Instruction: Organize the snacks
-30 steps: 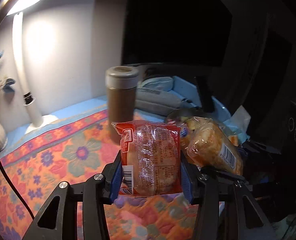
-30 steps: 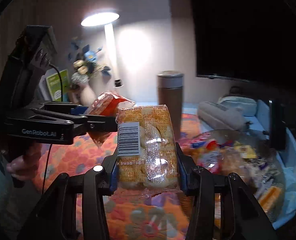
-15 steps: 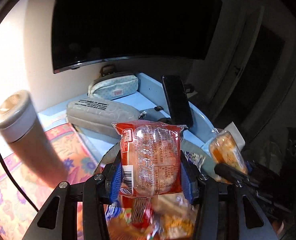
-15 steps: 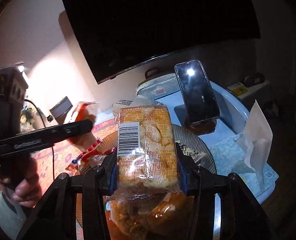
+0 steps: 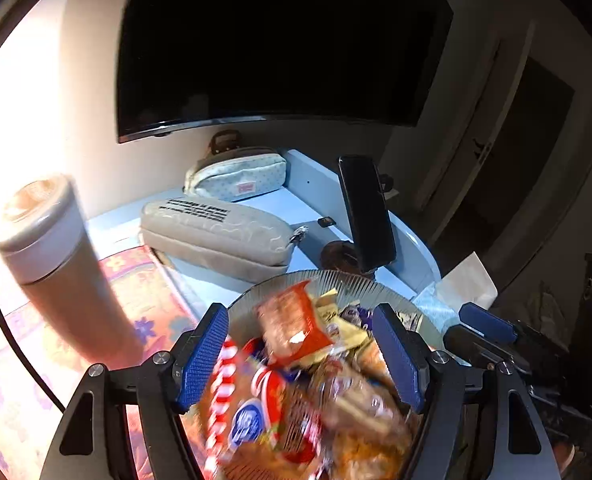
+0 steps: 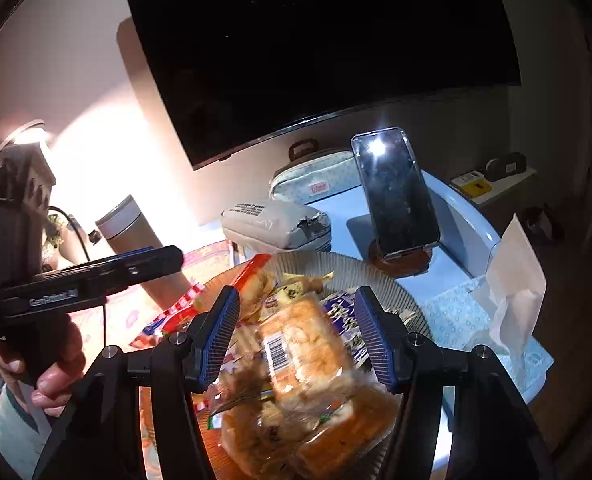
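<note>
A ribbed glass plate (image 5: 347,286) (image 6: 379,276) holds a heap of several wrapped snacks. My left gripper (image 5: 299,352) is open above the heap, and the red-wrapped bun (image 5: 292,324) lies loose and blurred between its blue pads, on the pile. My right gripper (image 6: 296,332) is open too, and the orange-wrapped cake (image 6: 307,344) with the barcode lies on the heap under it. The left gripper also shows in the right wrist view (image 6: 148,260), and the right gripper's pad shows in the left wrist view (image 5: 483,322).
A brown tumbler (image 5: 56,264) (image 6: 132,232) stands left of the plate on the flowered cloth (image 5: 136,280). Two pencil cases (image 5: 216,232) (image 5: 240,176) lie behind. A phone on a stand (image 5: 365,208) (image 6: 395,192) rises just beyond the plate. White tissue (image 6: 515,280) sits at right. A dark screen hangs above.
Both grippers have opened over the plate. The red bun and the orange cake have dropped from the pads onto the snack heap.
</note>
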`<action>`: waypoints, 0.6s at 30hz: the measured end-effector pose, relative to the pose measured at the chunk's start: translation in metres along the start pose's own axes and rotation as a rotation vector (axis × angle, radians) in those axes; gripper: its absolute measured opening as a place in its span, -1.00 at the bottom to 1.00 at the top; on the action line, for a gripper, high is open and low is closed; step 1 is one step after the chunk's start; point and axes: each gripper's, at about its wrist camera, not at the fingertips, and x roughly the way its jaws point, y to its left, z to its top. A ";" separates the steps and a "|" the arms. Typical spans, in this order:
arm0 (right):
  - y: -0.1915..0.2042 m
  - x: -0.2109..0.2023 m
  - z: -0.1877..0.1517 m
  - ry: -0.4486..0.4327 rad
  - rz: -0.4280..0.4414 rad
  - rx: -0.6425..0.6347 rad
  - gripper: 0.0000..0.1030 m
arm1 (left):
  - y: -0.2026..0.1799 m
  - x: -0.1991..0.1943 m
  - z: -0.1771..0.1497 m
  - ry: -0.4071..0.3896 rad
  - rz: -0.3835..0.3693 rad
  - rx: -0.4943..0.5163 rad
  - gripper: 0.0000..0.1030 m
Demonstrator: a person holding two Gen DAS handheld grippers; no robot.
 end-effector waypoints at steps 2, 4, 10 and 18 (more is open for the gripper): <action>0.008 -0.001 -0.002 0.005 0.004 -0.012 0.14 | 0.005 -0.011 -0.004 -0.009 0.004 -0.008 0.39; 0.020 -0.004 -0.005 0.009 0.015 -0.027 0.14 | 0.012 -0.025 -0.010 -0.022 0.016 -0.012 0.39; 0.061 -0.009 -0.011 0.022 0.061 -0.089 0.21 | 0.036 -0.081 -0.029 -0.081 0.083 -0.030 0.39; 0.139 -0.005 -0.031 0.064 0.150 -0.206 0.26 | 0.087 -0.164 -0.066 -0.178 0.224 -0.091 0.40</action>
